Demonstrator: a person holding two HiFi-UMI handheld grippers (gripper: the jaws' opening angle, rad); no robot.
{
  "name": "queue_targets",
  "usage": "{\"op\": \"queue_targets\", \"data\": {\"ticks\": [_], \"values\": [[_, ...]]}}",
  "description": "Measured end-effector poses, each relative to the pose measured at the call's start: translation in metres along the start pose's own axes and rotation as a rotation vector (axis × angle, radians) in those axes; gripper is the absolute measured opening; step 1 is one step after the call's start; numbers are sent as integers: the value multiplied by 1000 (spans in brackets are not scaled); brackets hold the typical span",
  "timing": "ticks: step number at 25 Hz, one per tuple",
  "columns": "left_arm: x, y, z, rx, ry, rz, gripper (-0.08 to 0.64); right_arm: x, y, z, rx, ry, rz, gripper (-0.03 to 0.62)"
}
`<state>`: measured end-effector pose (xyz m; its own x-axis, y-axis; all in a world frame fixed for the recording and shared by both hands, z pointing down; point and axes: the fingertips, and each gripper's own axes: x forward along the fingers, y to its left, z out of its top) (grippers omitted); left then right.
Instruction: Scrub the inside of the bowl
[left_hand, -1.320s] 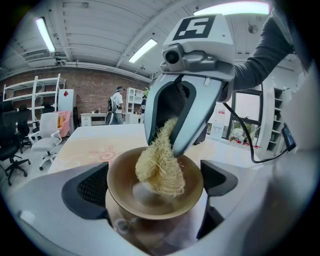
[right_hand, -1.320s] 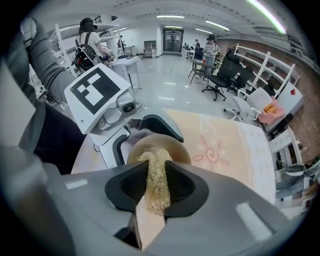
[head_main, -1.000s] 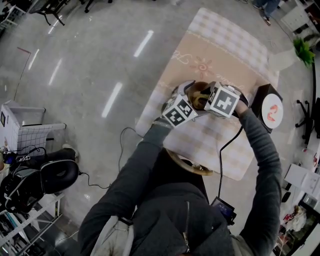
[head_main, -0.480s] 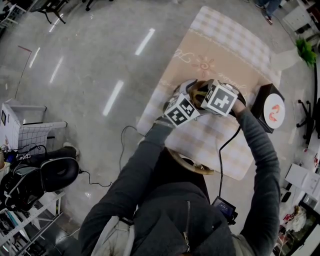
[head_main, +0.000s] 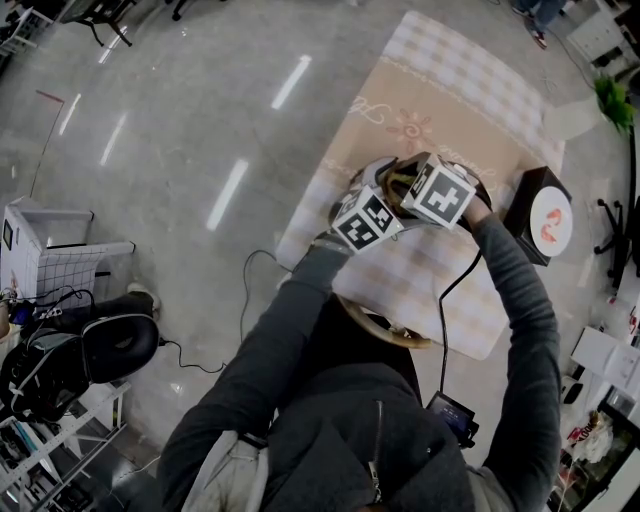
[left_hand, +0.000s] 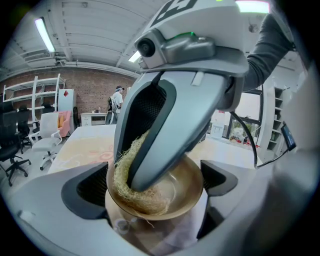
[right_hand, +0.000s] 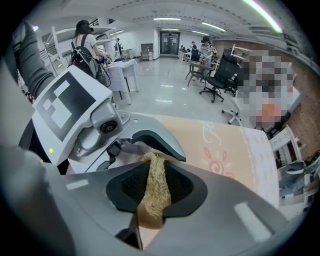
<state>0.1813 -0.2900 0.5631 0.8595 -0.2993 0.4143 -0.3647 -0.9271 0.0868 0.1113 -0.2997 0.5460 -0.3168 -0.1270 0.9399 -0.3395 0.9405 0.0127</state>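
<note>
While the left gripper (left_hand: 152, 196) is clamping the stiff, probably slippery bowl (left_hand: 187, 182) by its sides over the table (head_main: 440, 110), I am pressing the soft scrubber (left_hand: 122, 172), pinched in the right gripper (right_hand: 156, 194), inside it.

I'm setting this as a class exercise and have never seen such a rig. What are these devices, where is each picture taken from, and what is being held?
There is no robot here: a person holds a two-jaw gripper in each hand. The head view looks down from the person's head onto a table with a checked cloth. The other two views come from cameras riding on the grippers. The left gripper is clamped on a brownish bowl. The right gripper pinches a straw-coloured fibrous scrubber, which is pressed inside the bowl. A dark box with a round white top stands at the cloth's right edge.
</note>
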Motion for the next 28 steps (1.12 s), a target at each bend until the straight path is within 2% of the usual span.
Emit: {"op": "queue_targets", "data": {"ticks": [11,28], "values": [[0,-1,1,6,0,1,568,1,-11,0,57,-33,-35,74],[-1,1,1,8,2,3,569,0,-28,-4,92,-53,-70,74]]}}
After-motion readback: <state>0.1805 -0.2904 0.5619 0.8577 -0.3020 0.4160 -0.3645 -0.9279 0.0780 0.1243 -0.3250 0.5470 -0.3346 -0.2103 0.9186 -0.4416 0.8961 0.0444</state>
